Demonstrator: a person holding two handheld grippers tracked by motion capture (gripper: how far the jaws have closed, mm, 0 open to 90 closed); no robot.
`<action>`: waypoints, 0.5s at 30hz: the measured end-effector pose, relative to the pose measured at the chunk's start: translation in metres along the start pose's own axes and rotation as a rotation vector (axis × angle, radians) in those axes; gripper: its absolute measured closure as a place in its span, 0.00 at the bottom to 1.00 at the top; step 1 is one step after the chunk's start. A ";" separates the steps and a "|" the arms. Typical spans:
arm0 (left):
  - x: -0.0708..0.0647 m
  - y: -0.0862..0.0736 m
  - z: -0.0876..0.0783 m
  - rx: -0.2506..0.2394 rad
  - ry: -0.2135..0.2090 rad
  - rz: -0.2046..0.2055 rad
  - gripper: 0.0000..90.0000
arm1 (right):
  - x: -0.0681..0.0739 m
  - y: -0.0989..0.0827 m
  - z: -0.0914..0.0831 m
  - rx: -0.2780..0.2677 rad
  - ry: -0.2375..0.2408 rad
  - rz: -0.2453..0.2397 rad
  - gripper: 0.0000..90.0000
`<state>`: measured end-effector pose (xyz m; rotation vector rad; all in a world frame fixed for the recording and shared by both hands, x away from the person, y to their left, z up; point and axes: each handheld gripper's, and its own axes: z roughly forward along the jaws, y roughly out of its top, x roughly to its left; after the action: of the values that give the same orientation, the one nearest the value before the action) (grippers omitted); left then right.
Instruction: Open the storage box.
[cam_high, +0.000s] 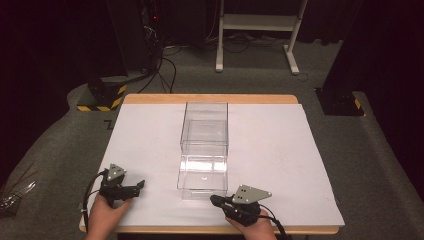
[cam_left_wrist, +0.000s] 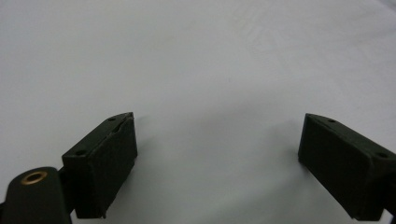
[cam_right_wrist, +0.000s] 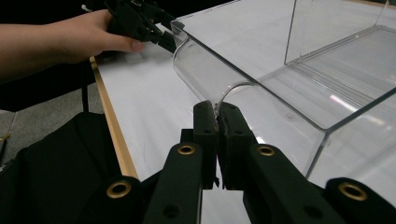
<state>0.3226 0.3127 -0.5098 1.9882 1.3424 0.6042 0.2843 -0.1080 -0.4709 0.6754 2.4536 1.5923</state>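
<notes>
Pinched shut on the near front wall of the clear rectangular plastic drawer (cam_right_wrist: 261, 88), the right gripper (cam_right_wrist: 217, 116) should pull straight and level, while beside that drawer the left gripper (cam_left_wrist: 217, 144) rests open on the white table (cam_left_wrist: 187, 56).

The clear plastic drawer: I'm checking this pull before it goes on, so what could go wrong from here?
1. The right gripper pinches only the thin curved front lip of the clear drawer, so it may slip off.
2. The clear box that the drawer slides out of stands unheld; the left gripper rests open on the white table cover, apart from it, so the box may drag along.
3. The drawer's front is near the table's near edge, so a further pull might tip it off.
</notes>
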 end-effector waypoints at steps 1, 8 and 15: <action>0.000 0.000 0.000 0.000 0.000 0.000 0.13 | 0.000 0.000 0.000 -0.001 0.002 0.000 0.97; 0.000 0.000 0.000 0.000 0.000 0.000 0.13 | -0.001 -0.001 -0.002 -0.017 -0.001 0.000 0.94; 0.000 0.000 0.000 0.000 0.000 0.000 0.13 | -0.005 0.003 -0.012 -0.060 -0.001 0.016 0.92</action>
<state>0.3227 0.3127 -0.5098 1.9877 1.3426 0.6038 0.2856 -0.1191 -0.4642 0.6884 2.3948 1.6637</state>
